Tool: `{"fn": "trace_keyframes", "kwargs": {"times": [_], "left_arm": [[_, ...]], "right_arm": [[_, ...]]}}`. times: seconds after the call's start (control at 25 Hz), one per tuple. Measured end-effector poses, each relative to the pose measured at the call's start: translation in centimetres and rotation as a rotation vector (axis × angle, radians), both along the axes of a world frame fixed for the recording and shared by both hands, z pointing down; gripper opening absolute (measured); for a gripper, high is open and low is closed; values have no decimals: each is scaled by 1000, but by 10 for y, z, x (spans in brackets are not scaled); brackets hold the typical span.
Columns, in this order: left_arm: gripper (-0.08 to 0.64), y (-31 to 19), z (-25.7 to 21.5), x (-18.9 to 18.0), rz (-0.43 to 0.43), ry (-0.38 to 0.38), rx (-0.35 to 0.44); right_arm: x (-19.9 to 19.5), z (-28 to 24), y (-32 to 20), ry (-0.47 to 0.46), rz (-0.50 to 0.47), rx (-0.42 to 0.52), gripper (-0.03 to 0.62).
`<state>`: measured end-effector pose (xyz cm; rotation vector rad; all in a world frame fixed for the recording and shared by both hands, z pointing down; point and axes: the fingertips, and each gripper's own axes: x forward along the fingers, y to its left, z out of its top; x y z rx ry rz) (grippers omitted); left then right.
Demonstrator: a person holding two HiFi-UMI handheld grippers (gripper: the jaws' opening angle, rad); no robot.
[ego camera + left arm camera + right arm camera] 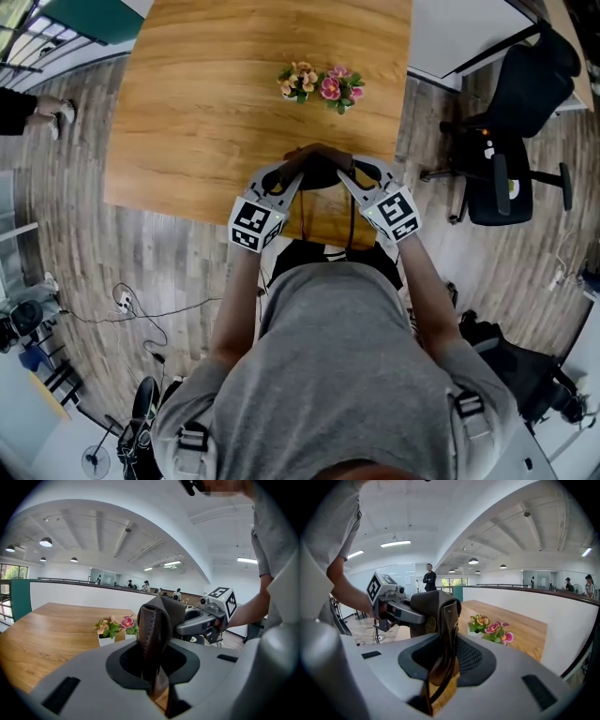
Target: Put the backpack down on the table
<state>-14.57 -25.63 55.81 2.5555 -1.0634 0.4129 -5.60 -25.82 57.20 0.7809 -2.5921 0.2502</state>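
Observation:
A dark brown leather backpack (319,171) hangs between my two grippers over the near edge of the wooden table (216,112). My left gripper (292,176) is shut on one brown strap (149,637), and my right gripper (347,176) is shut on another strap (447,637). Thin straps (352,225) dangle below the table edge. In the right gripper view the backpack's body (426,616) shows a round gold emblem, with the left gripper (393,605) beyond it. The left gripper view shows the right gripper (206,619) past the backpack's folded top (164,613).
A small pot of pink and orange flowers (321,84) stands mid-table beyond the backpack. A black office chair (511,141) is to the table's right. Cables (141,309) and a black bag (525,366) lie on the floor. A person (429,579) stands far off.

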Motion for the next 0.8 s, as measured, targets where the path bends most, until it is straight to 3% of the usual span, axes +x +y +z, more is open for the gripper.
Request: {"fn": "trace_keyframes", "kwargs": {"times": [0.8], "left_arm": [[77,-28,52,-3,100,-28,-41]], "right_arm": [[-7,46,-23,49,48,-43,97]]}}
